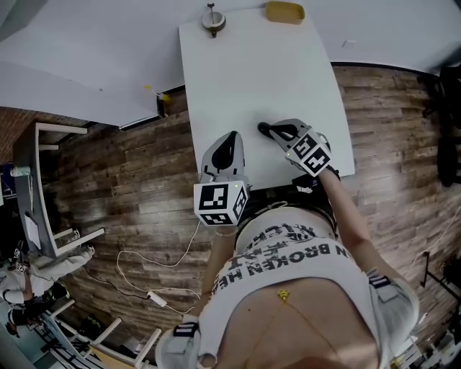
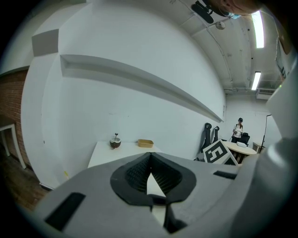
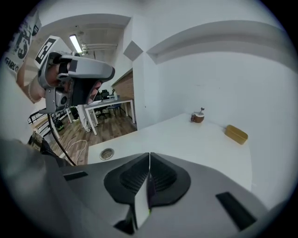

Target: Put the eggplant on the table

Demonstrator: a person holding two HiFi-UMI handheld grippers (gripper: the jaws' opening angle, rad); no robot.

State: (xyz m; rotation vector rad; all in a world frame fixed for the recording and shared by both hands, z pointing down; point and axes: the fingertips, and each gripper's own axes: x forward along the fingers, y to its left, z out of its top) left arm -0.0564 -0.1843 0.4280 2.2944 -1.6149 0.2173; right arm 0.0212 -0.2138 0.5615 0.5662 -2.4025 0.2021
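No eggplant shows clearly in any view. In the head view a small dark rounded shape (image 1: 263, 129) sits on the white table (image 1: 252, 72) right at the tip of my right gripper (image 1: 269, 131); I cannot tell whether it is the eggplant or the gripper's black pads. In the right gripper view my right gripper (image 3: 149, 155) is shut, pads together with nothing between them, above the table's near part. My left gripper (image 1: 229, 141) hovers over the table's near left edge. Its jaws (image 2: 149, 156) meet at the tips and hold nothing.
At the table's far end stand a small brown bowl with a stick (image 1: 213, 20) and a flat yellow box (image 1: 284, 11). A round cable hole (image 3: 106, 154) lies in the tabletop near its edge. Wood floor, a white cable and other tables surround it.
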